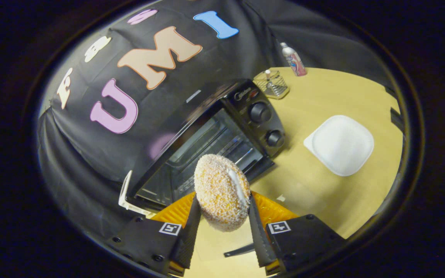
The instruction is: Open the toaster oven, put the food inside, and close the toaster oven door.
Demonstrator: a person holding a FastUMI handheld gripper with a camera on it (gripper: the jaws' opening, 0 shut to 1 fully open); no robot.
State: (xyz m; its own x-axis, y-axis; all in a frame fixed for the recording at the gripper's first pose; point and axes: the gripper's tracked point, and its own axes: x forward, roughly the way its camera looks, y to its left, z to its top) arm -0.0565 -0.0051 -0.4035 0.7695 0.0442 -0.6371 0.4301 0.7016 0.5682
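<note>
the tool (222,220) is closed on a round sugar-crusted pastry (221,191) with a white cream seam, both fingers (189,227) pressing its sides and holding it up off the wooden surface (323,193). each finger block carries a small square black-and-white marker; no words on them can be read. just beyond the pastry stands the black toaster oven (222,131), its glass door (129,193) dropped open toward the tool and the wire rack showing in the bare cavity. a logo sits above its two knobs (260,112) on the control panel, too blurred to read. near the surface's side edge lies a white square plate (339,144) with nothing on it. at the far edge, behind the oven, a small wire basket (271,84) holds something small i cannot make out, and beside it stands a bottle (293,60) with a coloured label, unreadable.
</note>
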